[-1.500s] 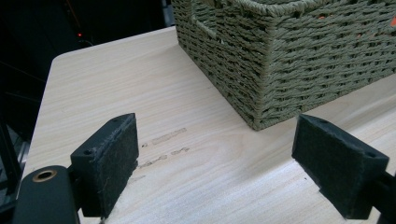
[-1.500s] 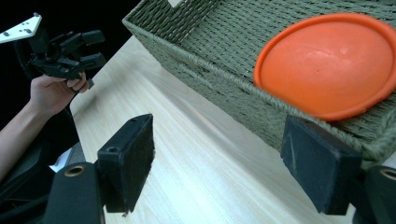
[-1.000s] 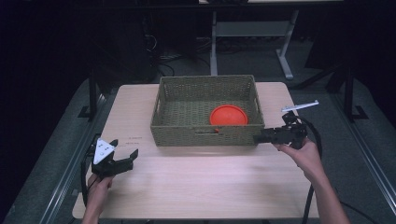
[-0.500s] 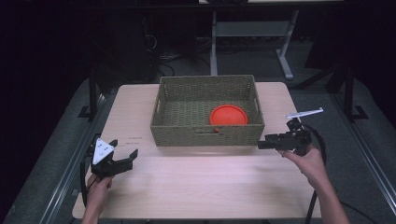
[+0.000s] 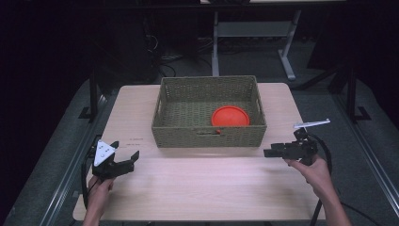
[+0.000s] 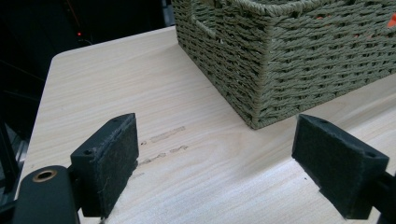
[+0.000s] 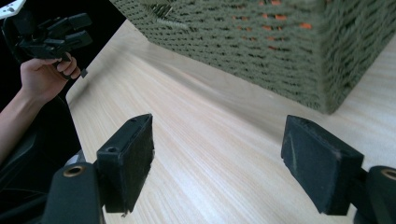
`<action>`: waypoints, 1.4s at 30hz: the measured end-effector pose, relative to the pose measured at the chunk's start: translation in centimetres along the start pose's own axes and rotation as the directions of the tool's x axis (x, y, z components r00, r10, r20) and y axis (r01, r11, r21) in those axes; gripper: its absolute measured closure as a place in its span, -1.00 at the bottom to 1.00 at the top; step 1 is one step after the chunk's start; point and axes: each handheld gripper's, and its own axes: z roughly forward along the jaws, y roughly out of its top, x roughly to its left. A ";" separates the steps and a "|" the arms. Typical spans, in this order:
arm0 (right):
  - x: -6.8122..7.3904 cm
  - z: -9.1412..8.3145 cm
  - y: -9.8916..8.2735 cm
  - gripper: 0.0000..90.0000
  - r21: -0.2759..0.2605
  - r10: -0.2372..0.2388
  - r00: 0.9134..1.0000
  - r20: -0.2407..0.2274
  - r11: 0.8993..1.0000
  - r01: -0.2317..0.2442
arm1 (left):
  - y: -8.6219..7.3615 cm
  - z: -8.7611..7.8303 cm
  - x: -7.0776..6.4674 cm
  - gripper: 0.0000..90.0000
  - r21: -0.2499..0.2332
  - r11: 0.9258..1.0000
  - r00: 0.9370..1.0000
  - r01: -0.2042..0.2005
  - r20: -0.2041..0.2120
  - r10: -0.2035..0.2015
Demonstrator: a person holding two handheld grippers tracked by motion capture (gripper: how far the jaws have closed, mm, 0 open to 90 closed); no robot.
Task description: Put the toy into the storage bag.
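A woven olive basket (image 5: pixel 207 134) stands at the back middle of the light wood table (image 5: pixel 202 183). An orange disc (image 5: pixel 230 116) lies flat inside it, toward its right side. My left gripper (image 5: pixel 129 161) rests low over the table's front left, open and holding nothing; in the left gripper view its jaws stand wide apart with the basket's corner (image 6: pixel 261 84) ahead. My right gripper (image 5: pixel 269 153) hovers at the front right, just off the basket's right front corner, pointing left, open and holding nothing. The right gripper view shows the basket wall (image 7: pixel 280 42) close ahead and the other hand's gripper (image 7: pixel 51 35) far off.
Faint marks (image 6: pixel 163 136) show on the tabletop near the left gripper. A white desk frame (image 5: pixel 254 33) stands beyond the table's far edge. Dark floor surrounds the table. A cable (image 5: pixel 324 155) loops behind the right gripper.
The right gripper has drawn back from beside the basket toward the table's front right and sunk lower. The left gripper has stayed put.
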 end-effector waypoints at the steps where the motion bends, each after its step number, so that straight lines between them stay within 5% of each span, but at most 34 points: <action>1: 0.0 -0.1 -0.2 -0.45 0.001 0.007 1.000 0.000 1.000 -0.007 | 0.0 0.0 0.0 -0.69 0.002 1.000 1.000 -0.004 0.001 0.004; 25: -1.3 0.2 -4.4 -0.46 0.006 0.035 0.999 0.011 0.999 -0.035 | 0.0 0.0 -0.1 -0.69 0.004 1.000 1.000 -0.004 0.007 0.004; 37: -0.9 0.3 -6.8 -0.47 -0.041 0.026 1.000 0.004 0.999 -0.026 | 0.1 0.1 -0.3 -0.69 0.026 1.000 0.999 -0.008 0.042 0.007; 42: -0.3 0.2 -8.0 -0.49 -0.088 0.003 1.000 0.005 0.996 -0.003 | 0.2 0.0 -0.4 -0.69 0.028 0.999 0.998 -0.042 0.048 0.040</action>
